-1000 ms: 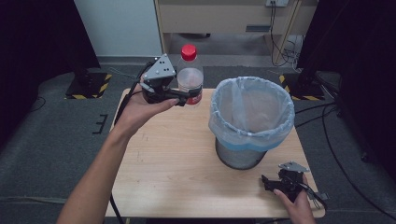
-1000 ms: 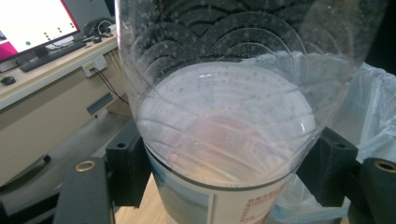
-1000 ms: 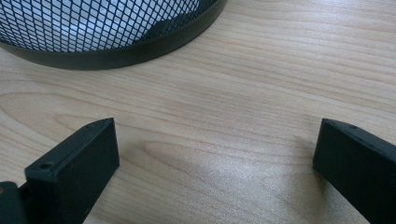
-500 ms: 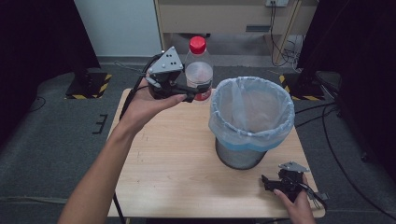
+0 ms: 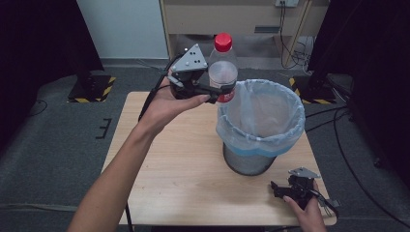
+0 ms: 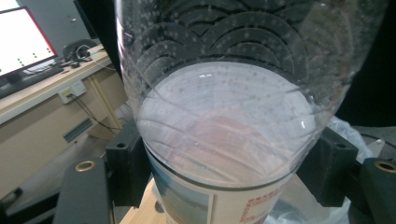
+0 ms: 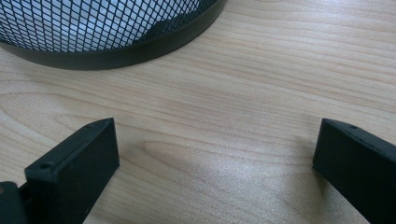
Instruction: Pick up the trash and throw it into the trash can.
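Observation:
A clear plastic bottle (image 5: 223, 67) with a red cap and a red-and-white label is held upright in the air by my left gripper (image 5: 217, 93), shut on its lower body. It hangs just left of the bin's rim. In the left gripper view the bottle (image 6: 224, 116) fills the space between both black jaws, pads pressed on its sides. A black mesh waste bin (image 5: 261, 125) lined with a pale blue bag stands on the wooden table (image 5: 183, 169). My right gripper (image 5: 278, 189) rests open on the table at the front right, nothing between its jaws; its view shows the bin's base (image 7: 107, 42).
The table's back edge lies under the bottle, with grey floor beyond. Black stands with yellow-striped feet (image 5: 92, 89) sit at the far left and right. Cables (image 5: 290, 24) trail by a cabinet at the back. Bare tabletop stretches left of the bin.
My left gripper has carried the bottle up and to the right, closer to the bin's rim. The right gripper has stayed where it was.

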`<move>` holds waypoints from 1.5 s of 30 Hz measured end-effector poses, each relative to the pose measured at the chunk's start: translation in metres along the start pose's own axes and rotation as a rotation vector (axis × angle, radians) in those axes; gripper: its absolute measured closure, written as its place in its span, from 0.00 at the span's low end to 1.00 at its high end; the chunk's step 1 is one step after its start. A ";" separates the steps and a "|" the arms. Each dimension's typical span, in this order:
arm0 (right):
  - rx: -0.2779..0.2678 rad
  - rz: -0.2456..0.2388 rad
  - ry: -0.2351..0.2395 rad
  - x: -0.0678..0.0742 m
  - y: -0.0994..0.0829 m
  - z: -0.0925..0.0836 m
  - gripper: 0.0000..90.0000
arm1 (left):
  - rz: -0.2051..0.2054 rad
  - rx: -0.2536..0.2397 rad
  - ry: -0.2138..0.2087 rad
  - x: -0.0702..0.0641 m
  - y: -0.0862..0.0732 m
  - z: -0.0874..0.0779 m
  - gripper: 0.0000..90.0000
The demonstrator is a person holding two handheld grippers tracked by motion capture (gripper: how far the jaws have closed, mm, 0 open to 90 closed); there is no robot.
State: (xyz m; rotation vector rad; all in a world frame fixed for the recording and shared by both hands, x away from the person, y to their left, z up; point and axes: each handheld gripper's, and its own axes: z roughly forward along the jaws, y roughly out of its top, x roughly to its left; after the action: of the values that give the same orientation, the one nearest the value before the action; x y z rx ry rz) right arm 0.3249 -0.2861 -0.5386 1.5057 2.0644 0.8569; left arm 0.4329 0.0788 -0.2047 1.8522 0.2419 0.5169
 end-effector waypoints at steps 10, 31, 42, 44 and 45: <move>0.000 0.000 0.000 0.000 0.000 0.000 0.00 | -0.018 -0.036 -0.044 -0.011 0.004 0.021 0.31; 0.000 0.000 0.000 0.000 0.000 0.000 0.00 | 0.028 0.030 -0.061 -0.024 -0.008 0.062 0.31; 0.000 -0.003 0.002 0.000 0.000 0.000 0.00 | 0.015 0.071 -0.071 -0.025 -0.025 0.080 0.31; -0.001 -0.003 0.002 0.000 0.000 0.000 0.00 | 0.010 0.077 -0.070 -0.025 -0.028 0.083 0.31; 0.000 -0.003 0.002 0.000 0.000 0.000 0.00 | 0.009 0.075 -0.071 -0.025 -0.028 0.083 0.31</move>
State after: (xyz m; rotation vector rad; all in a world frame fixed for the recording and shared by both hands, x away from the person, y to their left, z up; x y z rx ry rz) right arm 0.3248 -0.2861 -0.5385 1.5019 2.0673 0.8578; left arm 0.4519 0.0075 -0.2587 1.9417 0.2080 0.4520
